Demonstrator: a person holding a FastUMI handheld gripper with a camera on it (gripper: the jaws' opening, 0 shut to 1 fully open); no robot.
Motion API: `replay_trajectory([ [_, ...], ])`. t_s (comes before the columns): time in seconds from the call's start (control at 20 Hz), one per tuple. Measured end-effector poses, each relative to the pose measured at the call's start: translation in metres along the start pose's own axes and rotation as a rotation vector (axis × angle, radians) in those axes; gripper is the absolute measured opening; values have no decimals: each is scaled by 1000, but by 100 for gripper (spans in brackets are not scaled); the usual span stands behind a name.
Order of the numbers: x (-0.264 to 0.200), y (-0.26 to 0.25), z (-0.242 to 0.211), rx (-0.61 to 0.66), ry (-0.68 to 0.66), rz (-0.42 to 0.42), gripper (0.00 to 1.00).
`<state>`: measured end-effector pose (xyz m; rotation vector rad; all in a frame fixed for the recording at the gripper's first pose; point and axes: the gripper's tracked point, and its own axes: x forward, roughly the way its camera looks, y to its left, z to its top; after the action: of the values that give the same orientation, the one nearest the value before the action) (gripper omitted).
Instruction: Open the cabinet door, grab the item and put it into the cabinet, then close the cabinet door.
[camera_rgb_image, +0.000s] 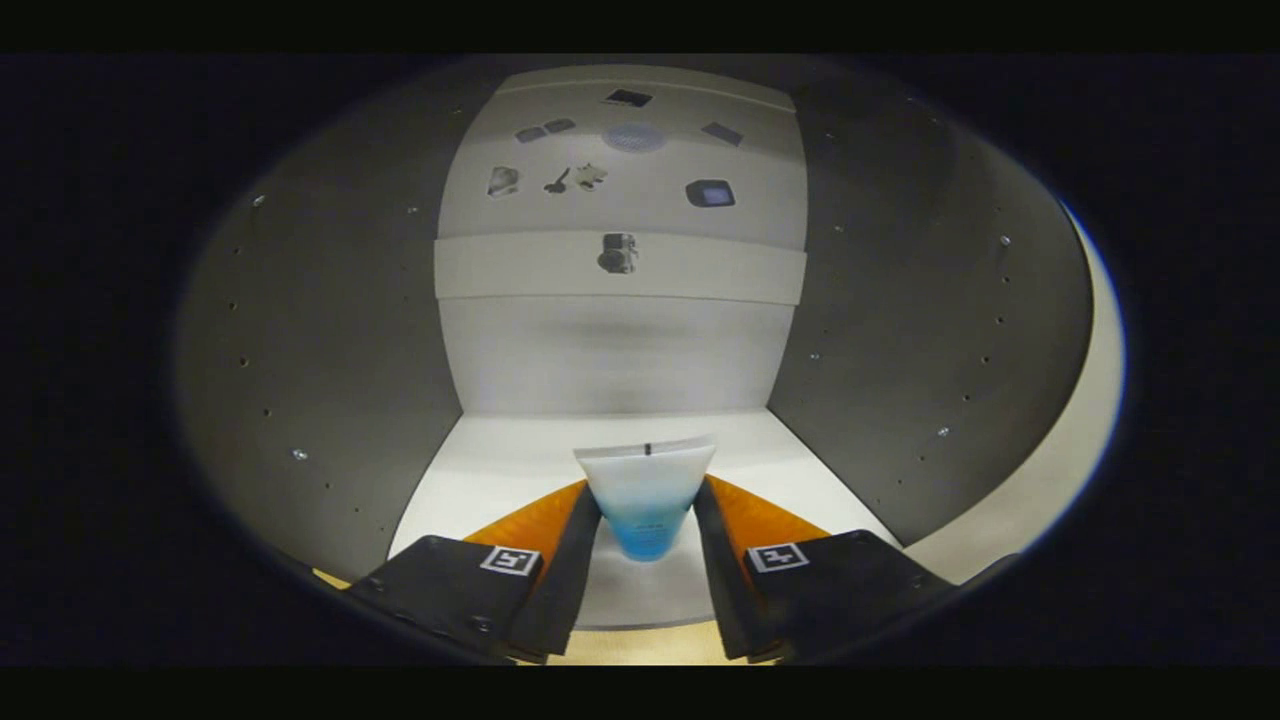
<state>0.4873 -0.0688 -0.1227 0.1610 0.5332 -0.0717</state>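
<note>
1. Claw (646, 510) narrowly parted, both fingers pressed against a tube (647, 495).
2. Tube held upright between the fingertips, crimped end up, blue lower end down.
3. Held above the front edge of the cabinet (330, 350) floor, inside the open cabinet.

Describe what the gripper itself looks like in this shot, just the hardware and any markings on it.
The gripper has two wedge-shaped fingers that converge as they run forward. Each sits on a blocky dark housing whose top carries a square black-and-white marker, one per side. I see no cables, sleeve or hand.
</note>
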Motion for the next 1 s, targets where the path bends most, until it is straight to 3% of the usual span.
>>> replay_trajectory([
  [0.15,0,3,-1,-6,-5,-2,94],
  [0.2,-4,3,-2,-15,-12,-7,96],
  [0.35,-26,3,4,-54,-81,-15,98],
  [0.5,-73,8,25,-40,-248,6,98],
  [0.7,-172,0,34,-13,-416,27,98],
  [1.0,-338,-65,-26,-9,-503,-76,97],
])
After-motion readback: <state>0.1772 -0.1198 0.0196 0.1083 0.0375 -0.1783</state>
